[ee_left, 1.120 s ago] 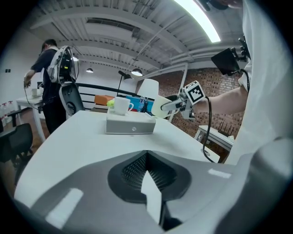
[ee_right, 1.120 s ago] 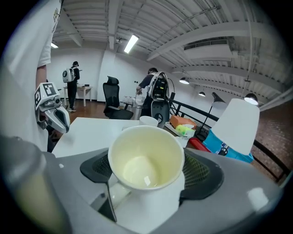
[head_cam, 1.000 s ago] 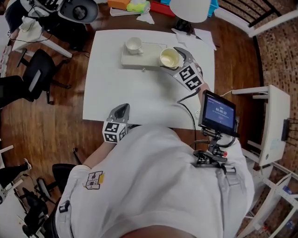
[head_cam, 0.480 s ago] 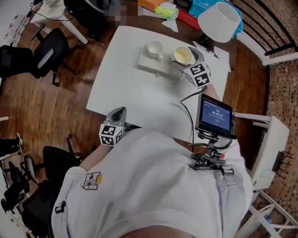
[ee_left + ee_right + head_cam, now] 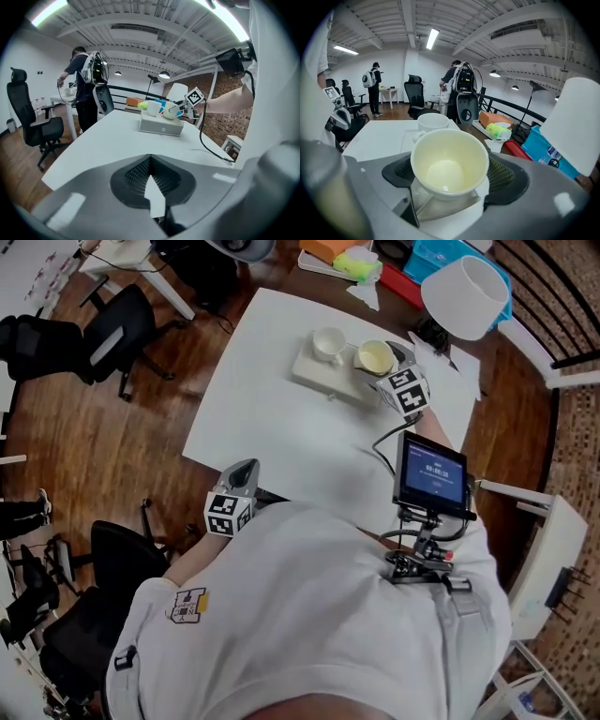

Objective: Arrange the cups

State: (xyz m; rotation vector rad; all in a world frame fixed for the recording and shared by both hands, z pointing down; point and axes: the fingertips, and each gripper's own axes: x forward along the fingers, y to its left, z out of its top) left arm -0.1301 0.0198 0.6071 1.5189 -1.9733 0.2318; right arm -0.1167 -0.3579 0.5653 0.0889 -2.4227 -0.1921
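A pale yellow cup (image 5: 374, 357) sits between the jaws of my right gripper (image 5: 382, 362), which is shut on it over the right end of a flat white box (image 5: 319, 379). The right gripper view shows the yellow cup (image 5: 449, 164) upright and empty. A white cup (image 5: 329, 342) stands on the box just to its left, seen behind as the white cup (image 5: 432, 122). My left gripper (image 5: 246, 468) hangs shut and empty at the table's near edge. From there the box (image 5: 161, 125) and both cups lie far across the table (image 5: 108, 140).
A white lamp shade (image 5: 466, 296) rises at the table's far right corner, beside a blue bin (image 5: 441, 254) and orange and green items (image 5: 352, 261). Black office chairs (image 5: 103, 334) stand to the left. A tablet (image 5: 433, 470) hangs on my chest. People stand in the background.
My right gripper has carried the yellow cup inward over the box, closer to the white cup. The head view has swung. The left gripper has stayed put.
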